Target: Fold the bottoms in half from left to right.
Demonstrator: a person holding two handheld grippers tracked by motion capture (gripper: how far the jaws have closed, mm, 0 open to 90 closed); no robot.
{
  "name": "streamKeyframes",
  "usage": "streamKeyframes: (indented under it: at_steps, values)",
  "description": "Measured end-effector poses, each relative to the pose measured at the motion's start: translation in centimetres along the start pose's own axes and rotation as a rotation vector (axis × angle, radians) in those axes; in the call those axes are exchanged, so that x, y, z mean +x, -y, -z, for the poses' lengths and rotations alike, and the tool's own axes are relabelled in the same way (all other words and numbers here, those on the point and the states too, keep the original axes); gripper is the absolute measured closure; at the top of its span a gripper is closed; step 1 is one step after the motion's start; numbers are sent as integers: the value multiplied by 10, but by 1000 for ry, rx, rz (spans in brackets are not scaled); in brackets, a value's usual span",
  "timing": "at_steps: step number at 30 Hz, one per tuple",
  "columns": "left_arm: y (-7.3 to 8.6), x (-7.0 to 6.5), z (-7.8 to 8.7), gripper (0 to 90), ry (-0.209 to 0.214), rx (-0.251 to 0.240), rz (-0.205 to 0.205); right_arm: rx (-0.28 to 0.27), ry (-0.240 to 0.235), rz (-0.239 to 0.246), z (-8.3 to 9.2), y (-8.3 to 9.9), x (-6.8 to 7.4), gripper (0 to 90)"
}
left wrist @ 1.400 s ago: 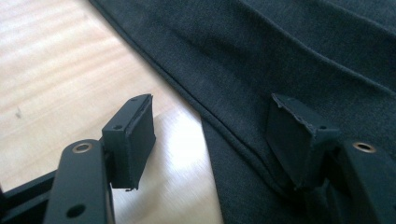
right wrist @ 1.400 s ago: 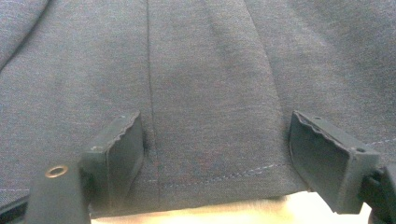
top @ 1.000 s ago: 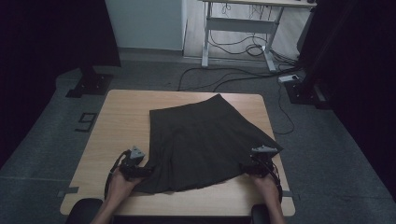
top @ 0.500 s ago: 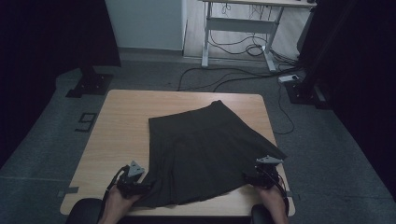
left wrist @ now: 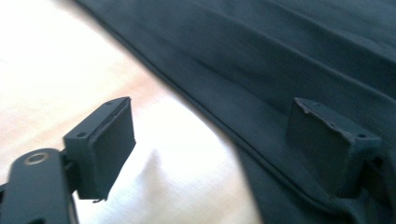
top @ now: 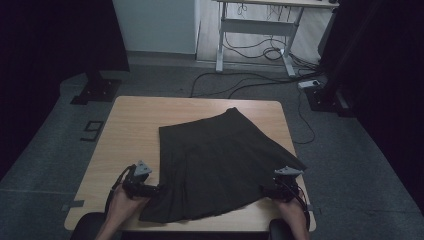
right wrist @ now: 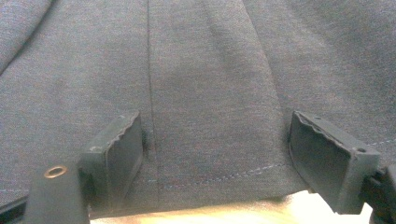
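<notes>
High view: left gripper (top: 159, 189) has just opened off the dark skirt (top: 220, 160) hem, right gripper (top: 265, 191) open too, so the skirt lies released on the table (top: 130, 125).

You've got bare counter (top: 130, 125) all along the left and the far strip, so that side's wide open. The dark skirt (top: 220, 160) eats up the middle and right, running out to the right edge. Your left gripper (top: 150, 189) sits just off its hem, fingers wide apart; your right gripper (top: 272, 190) has cloth between its spread fingers.
</notes>
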State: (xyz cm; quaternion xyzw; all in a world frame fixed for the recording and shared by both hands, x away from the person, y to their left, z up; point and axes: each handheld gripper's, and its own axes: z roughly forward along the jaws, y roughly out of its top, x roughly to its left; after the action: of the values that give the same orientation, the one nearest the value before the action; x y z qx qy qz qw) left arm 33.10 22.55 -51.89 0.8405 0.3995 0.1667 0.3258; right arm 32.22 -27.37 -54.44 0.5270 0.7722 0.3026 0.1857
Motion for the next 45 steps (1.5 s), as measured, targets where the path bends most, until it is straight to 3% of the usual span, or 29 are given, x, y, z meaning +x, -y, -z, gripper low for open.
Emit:
streamKeyframes:
  at_steps: [3,4,15,24,34,45]
  values:
    - [-9,9,-2,140,1,-6,10,-4,-4,0,0,0,0,183]
    - [-19,18,-4,132,2,-8,10,-7,-5,1,0,1,-1,181]
    - [-76,58,-22,101,-33,-32,25,-24,-14,11,-1,2,-2,175]
    - [-108,83,-46,91,-57,-25,48,-29,-16,14,-1,3,-2,174]
    - [-119,106,-74,135,-80,-3,84,-32,-18,15,-1,3,-3,171]
    - [-110,118,-112,140,-102,46,110,-39,-23,18,-1,4,-3,165]
